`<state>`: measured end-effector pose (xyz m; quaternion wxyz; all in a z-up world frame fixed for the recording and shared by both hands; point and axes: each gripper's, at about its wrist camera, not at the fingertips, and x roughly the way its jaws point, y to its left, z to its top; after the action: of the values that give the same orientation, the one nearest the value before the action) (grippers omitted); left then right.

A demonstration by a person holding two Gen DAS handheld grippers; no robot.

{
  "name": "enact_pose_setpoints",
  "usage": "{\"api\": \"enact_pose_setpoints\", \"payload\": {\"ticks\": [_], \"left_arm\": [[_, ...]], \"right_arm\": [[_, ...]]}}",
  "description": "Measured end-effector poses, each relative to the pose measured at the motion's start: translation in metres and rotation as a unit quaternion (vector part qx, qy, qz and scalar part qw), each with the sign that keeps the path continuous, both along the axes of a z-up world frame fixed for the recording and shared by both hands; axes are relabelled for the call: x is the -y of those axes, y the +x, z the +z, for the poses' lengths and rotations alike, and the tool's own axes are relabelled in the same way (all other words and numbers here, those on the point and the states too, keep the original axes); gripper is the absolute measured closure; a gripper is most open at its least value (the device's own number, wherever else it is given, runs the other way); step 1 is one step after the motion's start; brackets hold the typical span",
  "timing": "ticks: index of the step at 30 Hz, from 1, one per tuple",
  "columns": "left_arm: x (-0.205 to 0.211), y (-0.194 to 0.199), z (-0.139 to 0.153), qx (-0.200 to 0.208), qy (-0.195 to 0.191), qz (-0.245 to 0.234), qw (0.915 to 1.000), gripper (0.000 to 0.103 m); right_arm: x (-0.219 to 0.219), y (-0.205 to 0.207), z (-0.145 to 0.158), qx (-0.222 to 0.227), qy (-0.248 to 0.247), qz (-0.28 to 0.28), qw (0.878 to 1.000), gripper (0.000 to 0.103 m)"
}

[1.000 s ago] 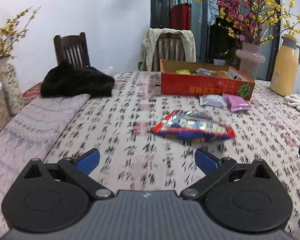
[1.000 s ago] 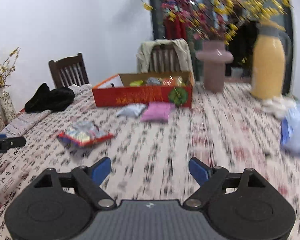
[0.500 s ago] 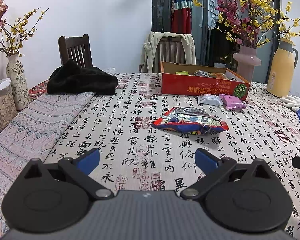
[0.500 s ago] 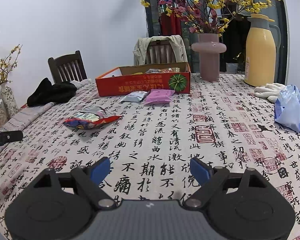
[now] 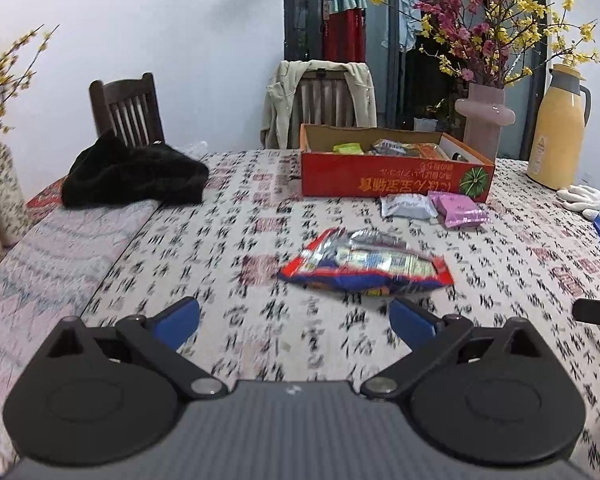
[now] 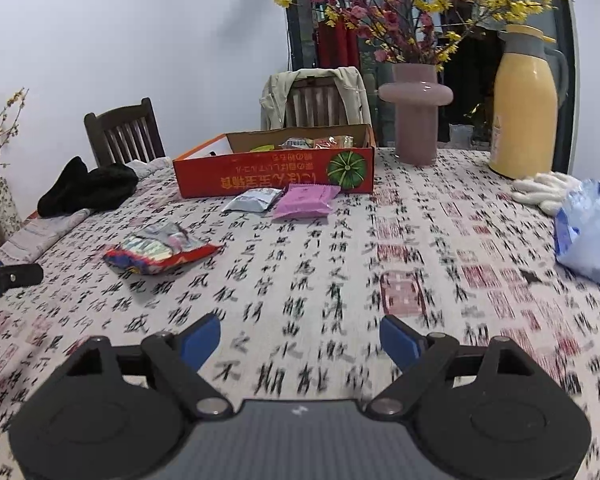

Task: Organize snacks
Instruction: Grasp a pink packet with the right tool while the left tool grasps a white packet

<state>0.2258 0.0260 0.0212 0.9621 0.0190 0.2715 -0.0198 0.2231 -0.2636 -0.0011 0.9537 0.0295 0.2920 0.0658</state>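
Note:
A red and blue snack bag lies mid-table, just ahead of my open, empty left gripper. It also shows in the right wrist view, to the left. A grey packet and a pink packet lie in front of a red cardboard box that holds several snacks. The right view shows the box, grey packet and pink packet. My right gripper is open and empty over the tablecloth, well short of them.
A black garment lies at the table's left. A pink vase, a yellow thermos, white gloves and a blue plastic bag stand at the right. Two chairs stand behind the table.
Both grippers have moved forward over the table; the snack bag and the box look closer. Both stay open and empty.

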Motion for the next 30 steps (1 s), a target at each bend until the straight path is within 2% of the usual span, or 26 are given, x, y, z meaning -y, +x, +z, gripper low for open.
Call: {"api": "enact_pose_setpoints", "payload": {"ticks": [5,10,14,18,20,22,27,30], "left_arm": [[0.009,0.025,0.004,0.006,0.001,-0.010,0.9999,0.000],[0.010,0.048,0.006,0.006,-0.001,-0.013,0.9999,0.000],[0.008,0.072,0.007,-0.006,-0.008,-0.015,0.9998,0.000],[0.007,0.100,0.015,-0.012,-0.023,-0.027,0.9993,0.000],[0.012,0.118,0.016,-0.012,-0.018,-0.029,0.9993,0.000],[0.019,0.138,0.016,-0.016,-0.011,-0.031,0.9993,0.000],[0.038,0.176,0.008,-0.046,-0.032,-0.053,0.9970,0.000],[0.056,0.199,0.000,-0.065,-0.032,-0.072,0.9948,0.000]], "right_arm": [[0.003,0.056,0.006,-0.009,0.010,0.002,1.000,0.016],[-0.001,0.139,0.002,-0.040,0.037,0.010,0.998,0.017],[-0.014,0.199,-0.004,-0.047,0.022,0.004,0.999,0.017],[-0.023,0.246,-0.015,-0.073,0.000,-0.017,0.997,0.025],[-0.024,0.262,-0.021,-0.089,0.004,-0.015,0.996,0.032],[-0.028,0.270,-0.022,-0.080,-0.014,-0.017,0.997,0.037],[-0.020,0.270,-0.022,-0.081,0.000,0.003,0.997,0.041],[-0.008,0.260,-0.021,-0.074,0.004,0.009,0.997,0.042]]}}
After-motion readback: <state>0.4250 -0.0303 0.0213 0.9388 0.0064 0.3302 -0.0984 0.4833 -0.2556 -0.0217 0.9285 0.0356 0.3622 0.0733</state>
